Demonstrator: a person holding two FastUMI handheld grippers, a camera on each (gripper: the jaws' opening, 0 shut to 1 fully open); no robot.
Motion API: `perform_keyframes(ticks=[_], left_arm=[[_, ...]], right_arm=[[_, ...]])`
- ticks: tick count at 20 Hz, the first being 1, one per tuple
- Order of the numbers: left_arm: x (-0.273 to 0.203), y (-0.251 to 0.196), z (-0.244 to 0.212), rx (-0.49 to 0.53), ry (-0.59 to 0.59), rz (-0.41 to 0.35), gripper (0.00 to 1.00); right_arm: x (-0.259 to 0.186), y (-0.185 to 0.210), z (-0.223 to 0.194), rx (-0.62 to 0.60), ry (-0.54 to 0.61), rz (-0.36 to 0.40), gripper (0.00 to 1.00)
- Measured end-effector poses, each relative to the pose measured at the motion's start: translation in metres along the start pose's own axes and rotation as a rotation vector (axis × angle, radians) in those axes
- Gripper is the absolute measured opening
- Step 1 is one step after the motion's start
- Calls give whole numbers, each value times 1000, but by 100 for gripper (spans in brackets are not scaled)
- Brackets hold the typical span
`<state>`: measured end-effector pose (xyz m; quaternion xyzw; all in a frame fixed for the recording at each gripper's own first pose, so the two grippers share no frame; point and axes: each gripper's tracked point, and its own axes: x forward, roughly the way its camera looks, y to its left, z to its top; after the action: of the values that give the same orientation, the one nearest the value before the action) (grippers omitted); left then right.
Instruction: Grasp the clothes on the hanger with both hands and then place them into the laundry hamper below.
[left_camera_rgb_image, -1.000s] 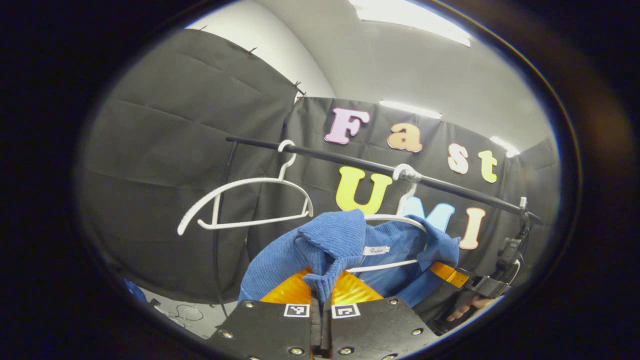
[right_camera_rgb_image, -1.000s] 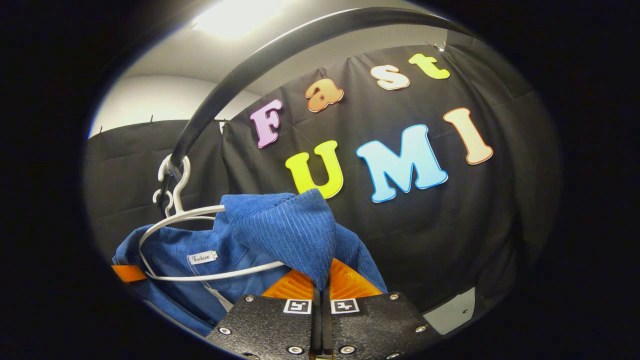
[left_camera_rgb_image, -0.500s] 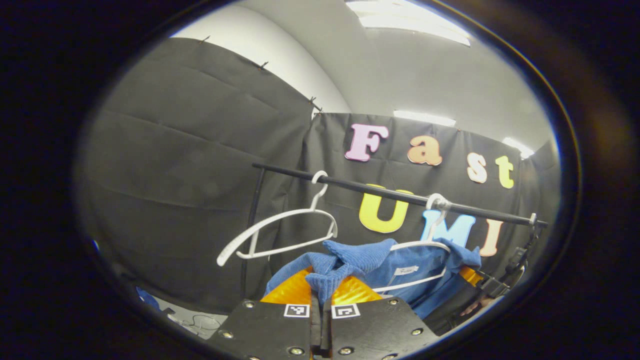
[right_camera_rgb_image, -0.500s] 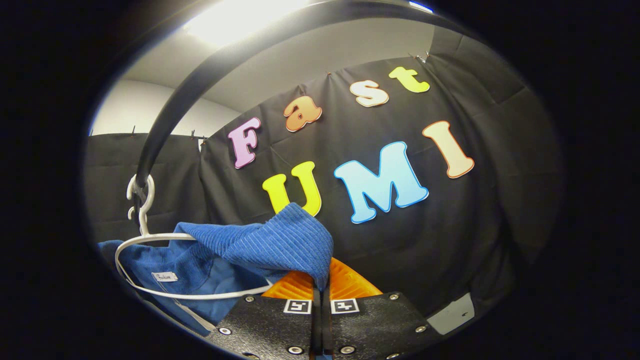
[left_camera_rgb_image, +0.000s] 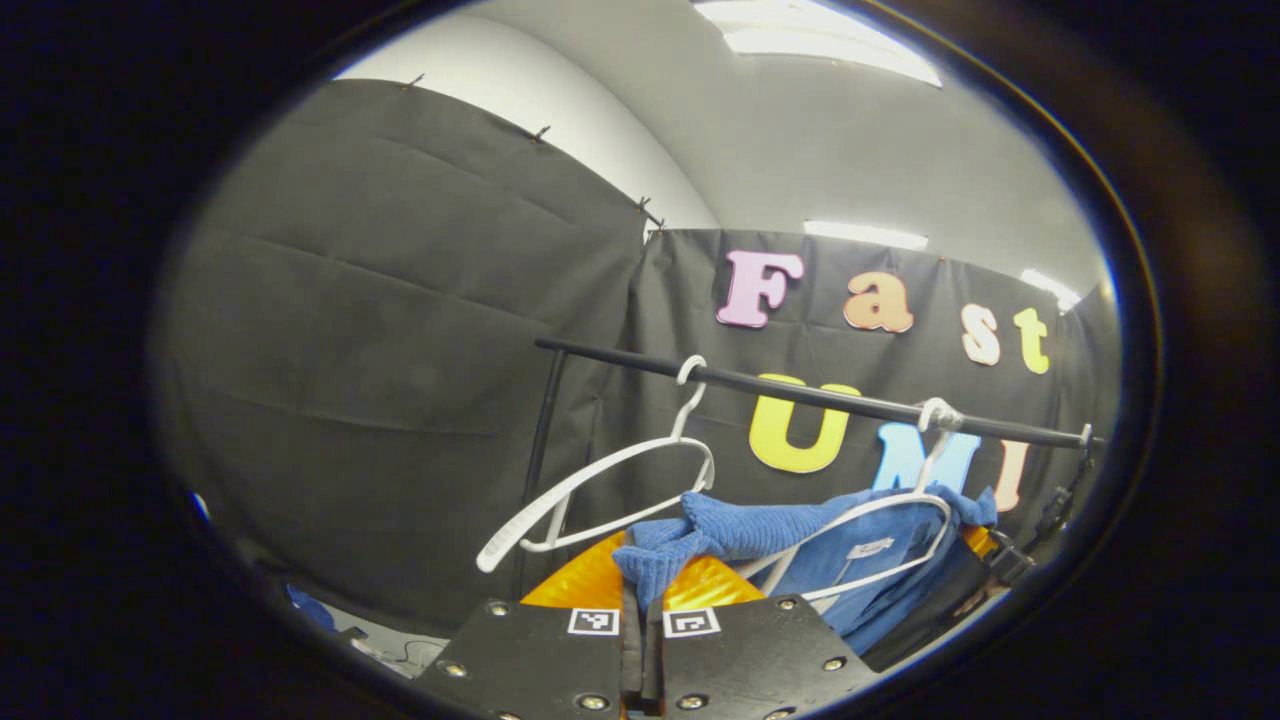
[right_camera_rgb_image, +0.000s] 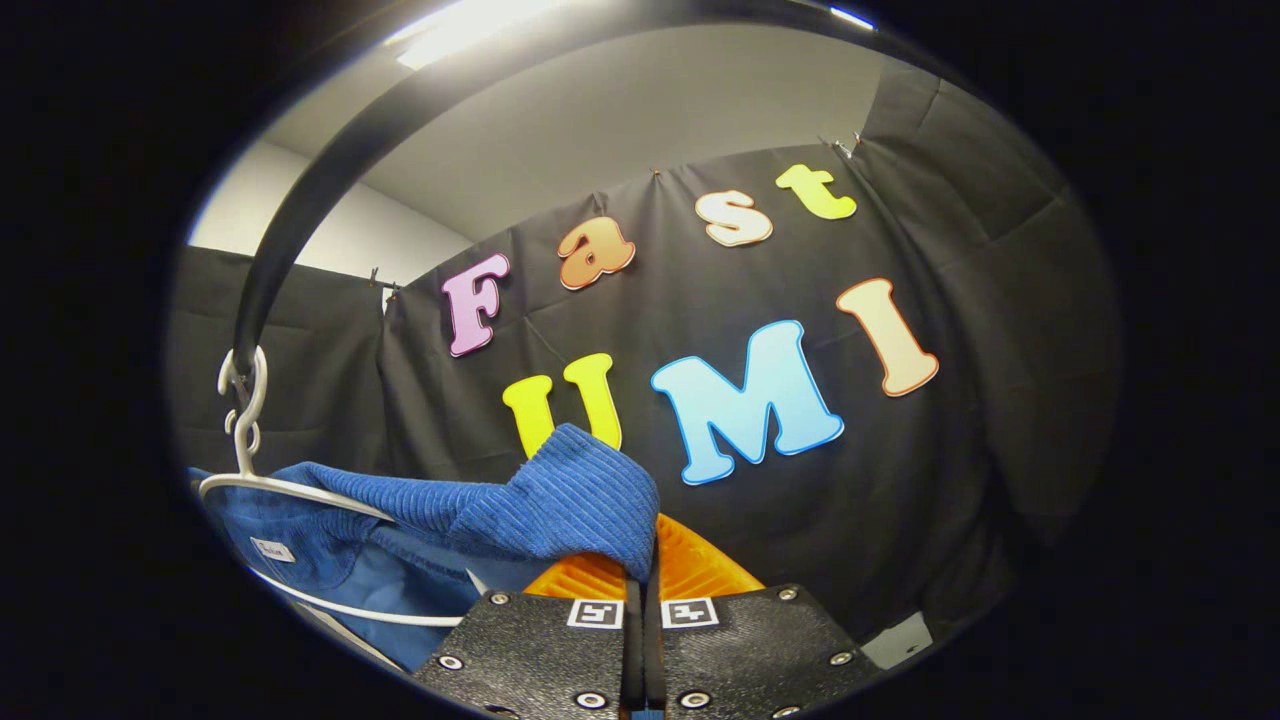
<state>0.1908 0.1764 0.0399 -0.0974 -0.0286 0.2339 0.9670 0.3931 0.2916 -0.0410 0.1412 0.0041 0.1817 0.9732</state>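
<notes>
— Where are they in the job?

— Pulling the garment free, I'd say. The left tool (left_camera_rgb_image: 641, 600) has its fingers pressed together on a bunched fold of the blue garment (left_camera_rgb_image: 760, 528), and the right tool (right_camera_rgb_image: 642, 585) pinches another fold of it the same way. In the left gripper view the cloth stretches from the tool toward four o'clock, where its collar part is draped on the white hanger (left_camera_rgb_image: 880, 530).

— So it isn't off yet?

— Not by my reading. In the right gripper view the hanger wire (right_camera_rgb_image: 330, 600) runs across the cloth at about eight o'clock, and its hook sits on the black rail (left_camera_rgb_image: 800, 392). The next move, I judge, calls for both tools drawing the shoulders clear of the hanger ends together, then lowering.

— And the second hanger?

— An empty hanger (left_camera_rgb_image: 600, 485) hangs on the rail at about nine o'clock of the clothed one, bare.

— Can you see the hamper?

— No, it lies below what either camera takes in. The garment's lower part is cut off too, and I cannot tell how much of it is caught on the hanger.
</notes>
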Motion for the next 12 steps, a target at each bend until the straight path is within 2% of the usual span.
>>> perform_keyframes(ticks=[3, 7, 12], left_arm=[[6, 4, -3, -39, -1, -26, 1], [20, 11, -4, -7, -5, -29, 1], [28, 10, -9, -56, -33, -113, 2]], right_arm=[[3, 0, 7, -32, -19, 4, 0], [16, -6, 19, -79, -88, -10, 0], [17, -9, 30, -152, -182, -9, 0]])
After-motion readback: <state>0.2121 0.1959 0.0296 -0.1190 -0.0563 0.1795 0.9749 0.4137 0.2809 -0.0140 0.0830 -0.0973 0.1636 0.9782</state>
